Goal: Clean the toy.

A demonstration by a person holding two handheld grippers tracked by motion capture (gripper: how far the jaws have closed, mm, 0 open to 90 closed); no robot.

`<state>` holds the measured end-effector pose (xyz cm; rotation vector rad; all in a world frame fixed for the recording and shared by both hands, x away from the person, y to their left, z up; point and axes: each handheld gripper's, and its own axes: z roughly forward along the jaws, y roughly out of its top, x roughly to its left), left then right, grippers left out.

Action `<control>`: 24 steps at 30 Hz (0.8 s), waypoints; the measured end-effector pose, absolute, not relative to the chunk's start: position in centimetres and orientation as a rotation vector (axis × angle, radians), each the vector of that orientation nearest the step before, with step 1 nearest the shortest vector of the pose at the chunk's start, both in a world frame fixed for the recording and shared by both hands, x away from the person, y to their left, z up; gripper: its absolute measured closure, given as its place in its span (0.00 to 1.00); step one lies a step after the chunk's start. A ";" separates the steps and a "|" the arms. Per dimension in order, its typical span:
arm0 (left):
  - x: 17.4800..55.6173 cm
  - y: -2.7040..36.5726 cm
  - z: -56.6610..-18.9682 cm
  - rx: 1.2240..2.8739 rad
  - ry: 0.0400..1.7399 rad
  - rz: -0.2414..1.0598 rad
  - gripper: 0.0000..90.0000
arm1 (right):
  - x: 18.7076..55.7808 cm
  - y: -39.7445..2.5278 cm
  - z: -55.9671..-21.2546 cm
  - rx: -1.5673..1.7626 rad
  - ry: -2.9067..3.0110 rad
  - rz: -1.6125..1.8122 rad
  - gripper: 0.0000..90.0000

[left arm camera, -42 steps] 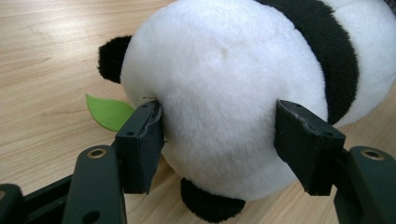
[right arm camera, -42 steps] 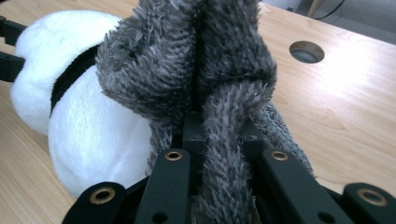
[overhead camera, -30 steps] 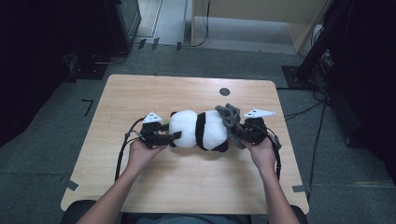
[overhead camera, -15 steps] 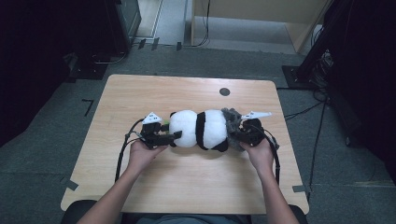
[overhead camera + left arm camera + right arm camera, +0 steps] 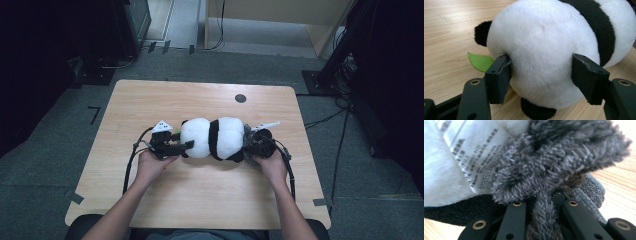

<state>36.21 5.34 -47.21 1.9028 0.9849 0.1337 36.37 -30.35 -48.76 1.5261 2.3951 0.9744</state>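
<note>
A black-and-white plush panda [image 5: 215, 137] lies on its side across the middle of the wooden table [image 5: 200, 195]. My left gripper [image 5: 186, 146] holds its white head [image 5: 544, 50], one pad pressed into the fur on each side [image 5: 499, 75]. A green felt leaf [image 5: 480, 61] pokes out beside the head. At the panda's other end, my right gripper [image 5: 252, 142] is shut on a grey fuzzy fabric piece [image 5: 564, 157], which bunches against the panda's rear. A white printed care label [image 5: 471, 155] hangs there next to the grey fabric.
A black round grommet [image 5: 240, 98] sits in the table near its far edge. Cables trail from both grippers toward the table's near edge. Dark equipment and stands surround the table on the floor.
My right gripper has moved left with the grey fabric, pushing it tighter against the panda's rear. The left gripper has stayed on the head.
</note>
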 end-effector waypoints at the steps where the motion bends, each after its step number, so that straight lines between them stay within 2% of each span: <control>1: 36.2 5.4 -47.2 1.901 0.983 0.136 0.37 | 36.5 -30.6 -48.7 1.541 2.393 0.991 0.89; 13: 36.1 5.3 -47.1 1.910 0.971 0.145 0.37 | 36.4 -32.9 -46.4 1.556 2.266 1.069 0.89; 24: 36.1 5.2 -46.8 1.928 0.979 0.134 0.36 | 35.2 -33.3 -41.3 1.454 2.169 1.161 0.89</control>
